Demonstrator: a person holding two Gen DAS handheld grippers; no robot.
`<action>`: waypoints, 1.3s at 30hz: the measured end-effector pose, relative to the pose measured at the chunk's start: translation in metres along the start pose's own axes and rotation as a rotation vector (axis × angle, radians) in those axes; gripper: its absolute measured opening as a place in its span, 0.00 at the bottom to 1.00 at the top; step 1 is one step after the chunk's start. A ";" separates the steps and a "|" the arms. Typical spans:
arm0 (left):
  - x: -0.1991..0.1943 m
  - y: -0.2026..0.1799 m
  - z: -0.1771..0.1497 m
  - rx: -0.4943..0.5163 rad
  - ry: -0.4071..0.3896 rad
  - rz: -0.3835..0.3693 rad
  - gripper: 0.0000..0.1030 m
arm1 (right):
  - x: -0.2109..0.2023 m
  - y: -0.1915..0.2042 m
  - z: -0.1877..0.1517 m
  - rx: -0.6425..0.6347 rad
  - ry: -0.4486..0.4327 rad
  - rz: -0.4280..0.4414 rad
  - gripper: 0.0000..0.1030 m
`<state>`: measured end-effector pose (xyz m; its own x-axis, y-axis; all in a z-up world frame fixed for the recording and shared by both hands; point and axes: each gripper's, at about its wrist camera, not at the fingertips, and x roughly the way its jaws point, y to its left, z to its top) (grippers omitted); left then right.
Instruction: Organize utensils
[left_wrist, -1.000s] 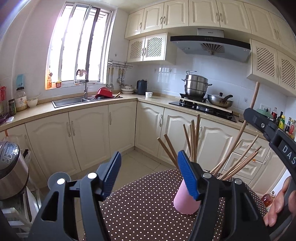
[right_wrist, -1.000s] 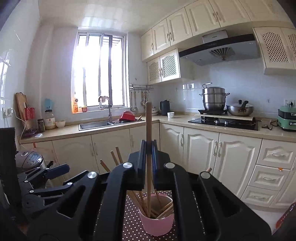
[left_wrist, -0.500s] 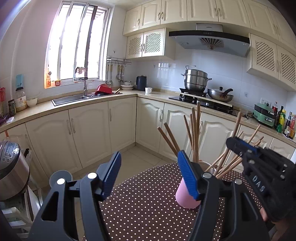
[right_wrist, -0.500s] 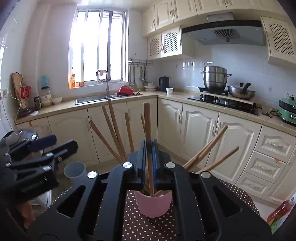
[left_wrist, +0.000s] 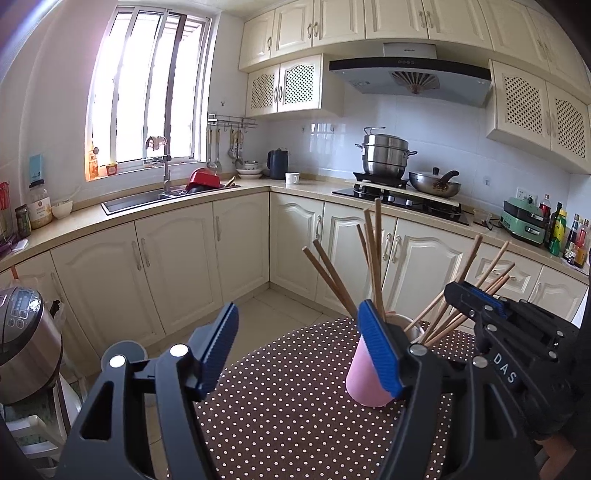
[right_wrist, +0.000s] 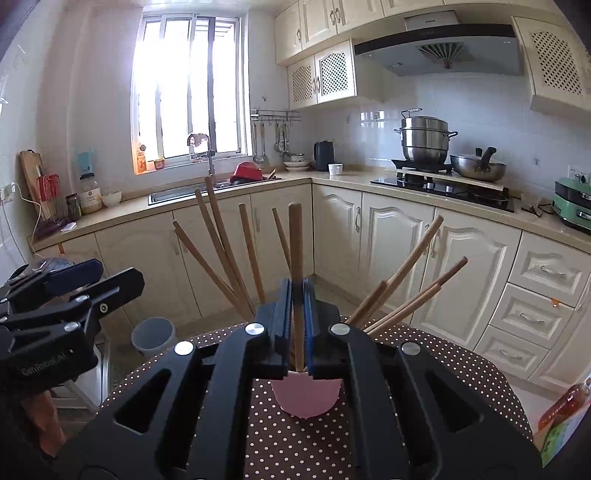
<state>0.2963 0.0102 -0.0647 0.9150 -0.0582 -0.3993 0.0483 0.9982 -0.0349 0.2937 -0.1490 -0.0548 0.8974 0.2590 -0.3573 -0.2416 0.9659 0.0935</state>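
Observation:
A pink cup (left_wrist: 364, 380) stands on a brown polka-dot table (left_wrist: 295, 413) and holds several wooden chopsticks (left_wrist: 373, 258) fanned outward. It also shows in the right wrist view (right_wrist: 306, 397). My right gripper (right_wrist: 296, 295) is shut on one upright chopstick (right_wrist: 295, 243), whose lower end reaches down into the cup. In the left wrist view the right gripper (left_wrist: 476, 299) sits at the cup's right side. My left gripper (left_wrist: 295, 332) is open and empty, just left of the cup, its right finger in front of it.
Cream kitchen cabinets (left_wrist: 177, 266) run behind the table, with a sink (left_wrist: 136, 199) and a stove with pots (left_wrist: 399, 192). A rice cooker (left_wrist: 22, 339) stands at the left. A grey bin (right_wrist: 153, 332) sits on the floor past the table edge.
My right gripper has come down with the chopstick, lowering it from high above the cup until its lower end is in the cup. The left gripper has stayed open and nearly still.

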 end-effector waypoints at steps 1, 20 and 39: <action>-0.002 -0.001 0.000 0.002 -0.001 -0.002 0.65 | -0.002 0.000 0.001 0.002 -0.001 0.002 0.07; -0.083 -0.026 0.002 0.047 -0.065 -0.013 0.66 | -0.090 -0.004 0.011 0.022 -0.100 0.019 0.14; -0.206 -0.044 -0.016 0.062 -0.174 -0.017 0.79 | -0.217 0.021 -0.013 0.008 -0.207 -0.066 0.71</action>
<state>0.0990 -0.0220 0.0048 0.9691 -0.0772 -0.2342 0.0839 0.9963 0.0187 0.0895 -0.1844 0.0129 0.9680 0.1897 -0.1640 -0.1779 0.9804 0.0843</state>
